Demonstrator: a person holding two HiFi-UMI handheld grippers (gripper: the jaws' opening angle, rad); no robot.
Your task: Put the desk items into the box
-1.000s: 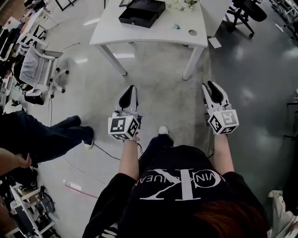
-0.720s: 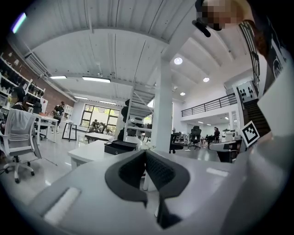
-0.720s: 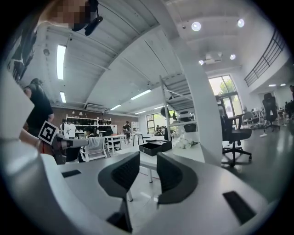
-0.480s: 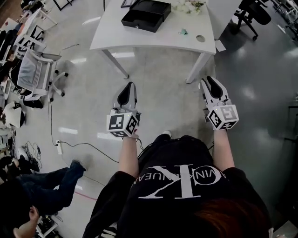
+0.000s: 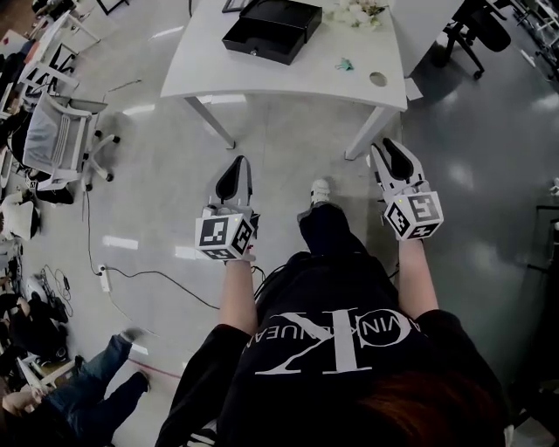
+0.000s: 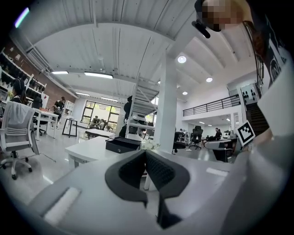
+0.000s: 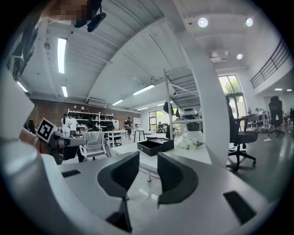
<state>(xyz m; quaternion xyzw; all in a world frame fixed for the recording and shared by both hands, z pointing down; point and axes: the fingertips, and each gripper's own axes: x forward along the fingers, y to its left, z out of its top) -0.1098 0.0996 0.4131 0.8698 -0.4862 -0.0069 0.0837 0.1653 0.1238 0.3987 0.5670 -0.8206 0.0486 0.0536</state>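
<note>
On the white table [image 5: 262, 74] ahead stands an open black box [image 5: 271, 29]. Beside it lie white flowers [image 5: 354, 12], a small teal clip [image 5: 344, 64] and a round disc [image 5: 377, 79]. Both grippers are held over the floor, short of the table. My left gripper [image 5: 234, 175] is shut with nothing in it; in the left gripper view its pads meet [image 6: 145, 153] in front of the box [image 6: 123, 144]. My right gripper [image 5: 393, 159] is open, a gap between its pads [image 7: 148, 167], pointing at the box [image 7: 155, 145] and flowers [image 7: 187, 141].
A white office chair [image 5: 57, 131] stands at the left and a black chair [image 5: 472, 22] at the upper right. A cable [image 5: 157, 275] and power strip [image 5: 105, 281] lie on the floor. Another person [image 5: 79, 402] is at the lower left. A white column [image 6: 166, 101] rises beyond the table.
The person has stepped forward, one foot now ahead between the grippers, and the table sits slightly nearer. The other person has moved to the lower left. Neither gripper's jaws changed.
</note>
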